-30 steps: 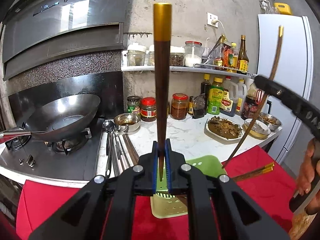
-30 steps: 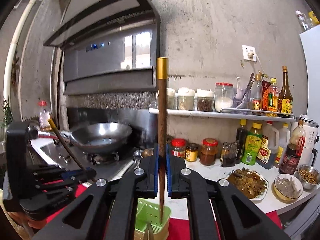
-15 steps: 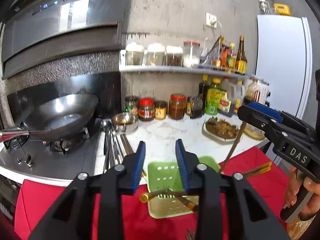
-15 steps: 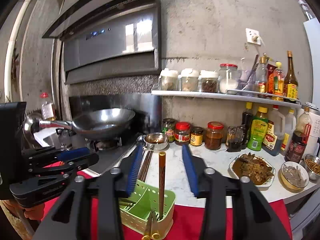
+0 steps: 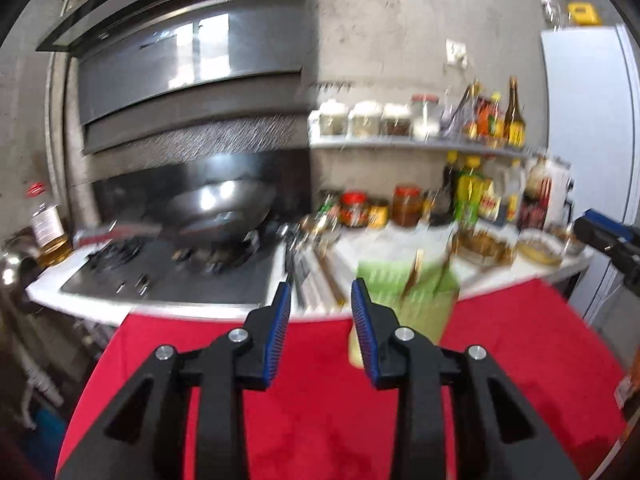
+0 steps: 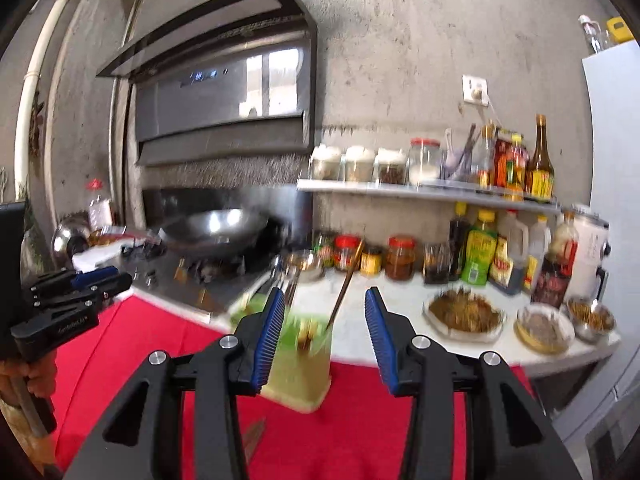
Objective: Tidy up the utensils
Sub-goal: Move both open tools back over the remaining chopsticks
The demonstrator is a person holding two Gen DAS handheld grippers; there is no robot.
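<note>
A green utensil holder (image 5: 416, 300) stands on the red cloth (image 5: 320, 400) near the counter edge; it also shows in the right wrist view (image 6: 300, 364). Brown chopsticks with gold ends (image 6: 346, 288) lean inside it, also seen blurred in the left wrist view (image 5: 414, 276). My left gripper (image 5: 318, 300) is open and empty, just left of the holder. My right gripper (image 6: 324, 312) is open and empty, above and in front of the holder. Both views are blurred by motion.
Metal spoons and more chopsticks (image 5: 312, 272) lie on the white counter beside the stove. A wok (image 5: 220, 208) sits on the burner. Jars and bottles (image 6: 480, 256) line the wall; food dishes (image 6: 464, 312) stand at the right. A fridge (image 5: 588, 140) is at the far right.
A second ago each gripper was shut on an upright chopstick. Both opened and the chopsticks dropped into the green holder. Both grippers have since pulled back and up from the holder.
</note>
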